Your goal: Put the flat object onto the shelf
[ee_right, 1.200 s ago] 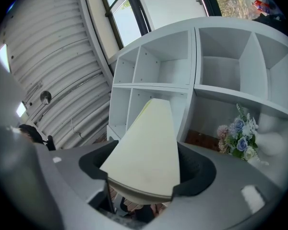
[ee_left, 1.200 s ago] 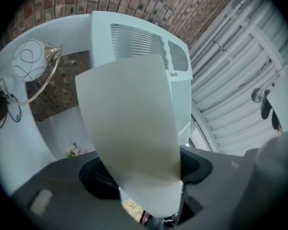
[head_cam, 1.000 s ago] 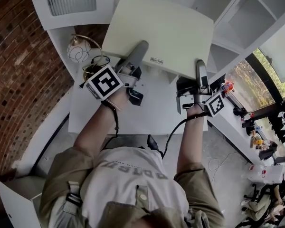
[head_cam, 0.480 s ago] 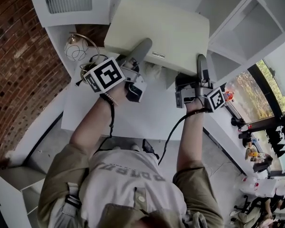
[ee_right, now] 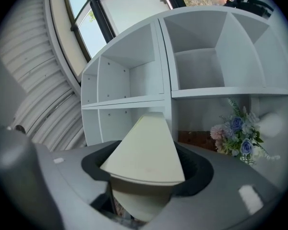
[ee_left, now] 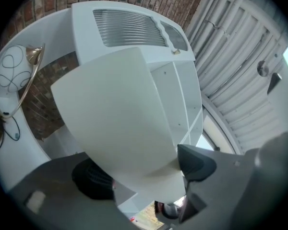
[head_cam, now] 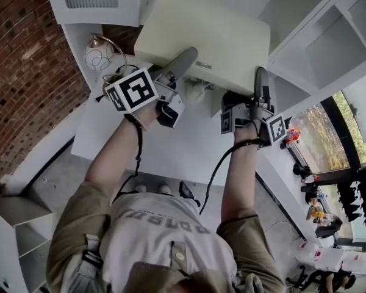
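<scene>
A large flat cream board (head_cam: pixel 207 35) is held up in front of the white shelf unit (head_cam: pixel 317 35). My left gripper (head_cam: pixel 183 66) is at its near left edge. In the left gripper view the board (ee_left: pixel 110 109) lies between the jaws of that gripper (ee_left: pixel 144 176), which are opening wide; it leans on the right-hand fingertip (ee_left: pixel 197 163). My right gripper (head_cam: pixel 260 81) holds the near right edge. In the right gripper view the board (ee_right: pixel 146 152) fills the gap of the gripper (ee_right: pixel 146 176), whose jaws are closing on it. Open shelf compartments (ee_right: pixel 168 97) stand just ahead.
A white desk (head_cam: pixel 171 145) lies below the board, with a wire-globe lamp (head_cam: pixel 100 57) at its left. A brick wall (head_cam: pixel 24 72) runs along the left. A white cabinet with a vent (ee_left: pixel 129 28) hangs above. Artificial flowers (ee_right: pixel 237 133) sit in a lower compartment.
The board and both grippers have shifted slightly up and forward toward the shelf. The left gripper's marker cube has turned a little.
</scene>
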Demonstrator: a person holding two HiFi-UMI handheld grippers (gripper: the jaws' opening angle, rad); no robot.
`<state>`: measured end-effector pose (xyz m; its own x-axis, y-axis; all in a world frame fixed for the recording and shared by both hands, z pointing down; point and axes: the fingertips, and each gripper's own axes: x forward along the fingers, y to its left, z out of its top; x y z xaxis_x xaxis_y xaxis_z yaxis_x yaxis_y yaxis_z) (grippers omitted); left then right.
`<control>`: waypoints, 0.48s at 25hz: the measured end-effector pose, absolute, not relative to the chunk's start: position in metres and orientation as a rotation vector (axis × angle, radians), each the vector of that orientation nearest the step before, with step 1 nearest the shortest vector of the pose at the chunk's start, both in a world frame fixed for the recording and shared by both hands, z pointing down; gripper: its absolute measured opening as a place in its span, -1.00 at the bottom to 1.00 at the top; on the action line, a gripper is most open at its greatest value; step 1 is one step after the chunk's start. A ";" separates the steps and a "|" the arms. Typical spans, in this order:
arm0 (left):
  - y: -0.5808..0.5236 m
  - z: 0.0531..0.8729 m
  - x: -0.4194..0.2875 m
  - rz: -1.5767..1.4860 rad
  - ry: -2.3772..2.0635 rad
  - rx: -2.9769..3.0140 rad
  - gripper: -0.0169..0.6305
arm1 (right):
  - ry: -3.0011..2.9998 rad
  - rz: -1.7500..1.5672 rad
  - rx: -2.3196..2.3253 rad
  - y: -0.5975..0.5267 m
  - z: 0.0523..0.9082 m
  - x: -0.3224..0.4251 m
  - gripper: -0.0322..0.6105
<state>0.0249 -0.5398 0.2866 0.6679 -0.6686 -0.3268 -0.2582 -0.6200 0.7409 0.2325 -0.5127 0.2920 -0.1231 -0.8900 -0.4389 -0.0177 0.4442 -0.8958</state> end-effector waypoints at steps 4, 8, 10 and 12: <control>-0.536 0.287 0.027 -0.772 -0.727 2.240 0.35 | 1.459 -0.943 -0.866 -0.516 0.292 0.236 0.02; -0.532 0.290 0.027 -0.781 -0.733 2.249 0.36 | 1.422 -0.950 -0.898 -0.517 0.296 0.239 0.01; -0.531 0.291 0.026 -0.788 -0.731 2.254 0.36 | 1.401 -0.949 -0.912 -0.517 0.298 0.241 0.01; -0.530 0.292 0.025 -0.796 -0.735 2.258 0.36 | 1.387 -0.946 -0.921 -0.518 0.298 0.240 0.00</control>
<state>0.0250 -0.5302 0.2917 0.6624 -0.6663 -0.3426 -0.2878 -0.6485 0.7047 0.2404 -0.5180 0.2980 -0.0281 -0.9309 -0.3643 -0.0004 0.3644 -0.9312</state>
